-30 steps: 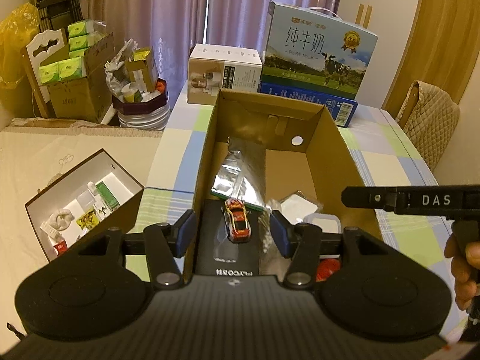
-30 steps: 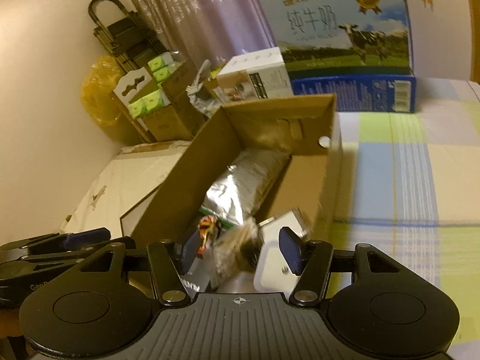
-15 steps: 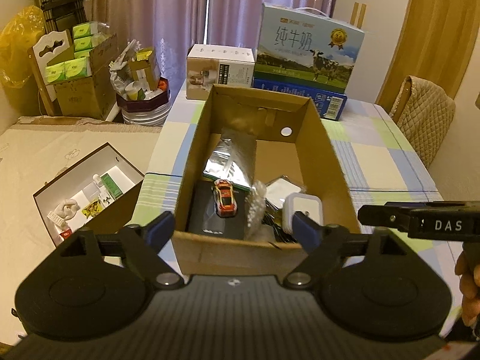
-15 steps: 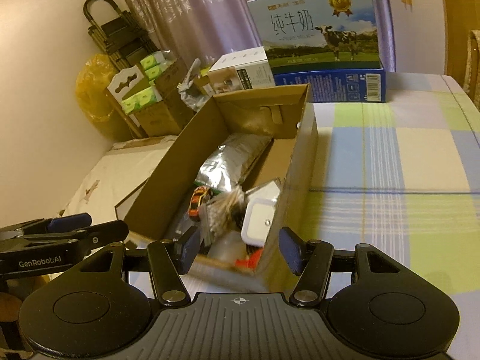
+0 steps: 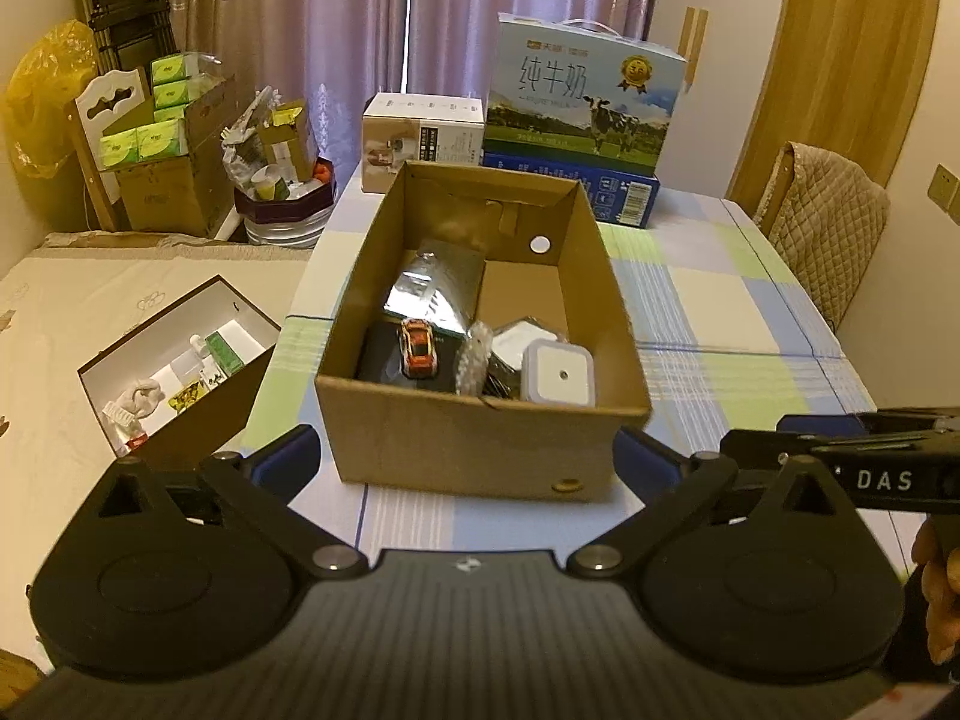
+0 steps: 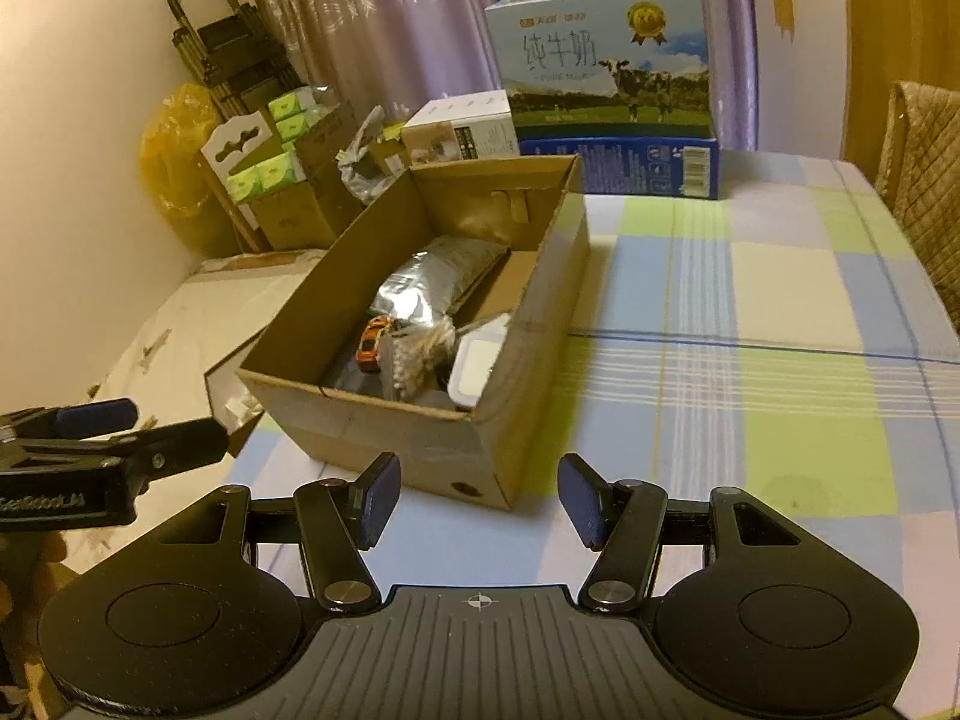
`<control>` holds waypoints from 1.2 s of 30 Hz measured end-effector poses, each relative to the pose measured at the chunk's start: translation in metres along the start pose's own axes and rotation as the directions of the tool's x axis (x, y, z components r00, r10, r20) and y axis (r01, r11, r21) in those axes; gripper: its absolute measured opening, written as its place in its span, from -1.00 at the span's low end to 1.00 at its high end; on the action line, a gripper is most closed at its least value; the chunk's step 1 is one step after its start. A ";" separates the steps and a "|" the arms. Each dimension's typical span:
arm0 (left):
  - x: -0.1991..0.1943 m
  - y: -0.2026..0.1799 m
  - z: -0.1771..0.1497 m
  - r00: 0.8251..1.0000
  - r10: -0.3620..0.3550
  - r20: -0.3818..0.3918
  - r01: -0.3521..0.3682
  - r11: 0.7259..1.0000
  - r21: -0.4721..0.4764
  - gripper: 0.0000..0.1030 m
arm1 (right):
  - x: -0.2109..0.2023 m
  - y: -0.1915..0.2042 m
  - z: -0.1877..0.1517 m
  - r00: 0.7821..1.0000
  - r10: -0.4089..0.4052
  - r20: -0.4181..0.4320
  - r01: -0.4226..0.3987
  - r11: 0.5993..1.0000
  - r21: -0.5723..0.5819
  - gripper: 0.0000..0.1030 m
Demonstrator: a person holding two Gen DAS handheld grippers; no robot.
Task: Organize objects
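On the left, on the bed, you have one open dark box [image 5: 180, 372] with small packets inside. Your left hand-held gripper [image 5: 465, 459] is spread wide, its two blue pads standing apart on both sides of the near wall of the cardboard box [image 5: 480, 450], and it holds nothing. That one cardboard box stands on the checked worktop [image 5: 720, 312] and contains, from left to right: one flat black pack [image 5: 384, 360] with one orange toy car [image 5: 418, 347] lying on it, one silver foil bag [image 5: 435, 291] behind them, one clear bag of small white beads [image 5: 474, 354], and one white square plug-like device [image 5: 558, 377] leaning at the right wall. Behind the box you see three cartons: one white carton [image 5: 423, 135], one milk carton [image 5: 585, 102] with a cow, and one blue carton [image 5: 624, 198] under it. Your right hand-held gripper [image 6: 477, 498] is also spread and empty, near the box corner, not touching it.

Compared with one second ago, both grippers have drawn back out of the box; the left one was narrower then, around the car, and now it is much wider. The car stays on the black pack.
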State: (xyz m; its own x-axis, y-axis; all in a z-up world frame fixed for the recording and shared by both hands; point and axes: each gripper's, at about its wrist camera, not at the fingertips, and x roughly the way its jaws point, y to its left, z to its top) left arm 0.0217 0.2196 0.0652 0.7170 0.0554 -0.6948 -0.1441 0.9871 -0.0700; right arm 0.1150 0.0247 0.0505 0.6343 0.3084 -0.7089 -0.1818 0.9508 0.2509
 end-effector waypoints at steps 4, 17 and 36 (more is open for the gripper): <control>-0.010 -0.007 -0.010 0.999 0.028 -0.015 -0.028 1.000 -0.001 0.97 | -0.009 -0.001 -0.007 1.000 -0.014 0.010 0.014 1.000 0.002 0.08; -0.022 -0.010 -0.031 0.998 0.052 -0.039 -0.053 0.998 -0.026 0.97 | -0.019 0.002 -0.027 1.000 -0.020 -0.008 0.020 1.000 -0.007 0.08; -0.013 -0.013 -0.043 0.996 0.050 -0.079 -0.052 0.998 -0.024 0.98 | -0.018 0.006 -0.035 1.000 -0.012 -0.025 0.011 1.000 -0.023 0.08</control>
State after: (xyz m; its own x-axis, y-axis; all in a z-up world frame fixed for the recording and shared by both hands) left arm -0.0146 0.2001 0.0442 0.6527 0.0927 -0.7519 -0.1974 0.9790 -0.0508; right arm 0.0762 0.0257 0.0421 0.6177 0.2978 -0.7278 -0.1921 0.9546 0.2276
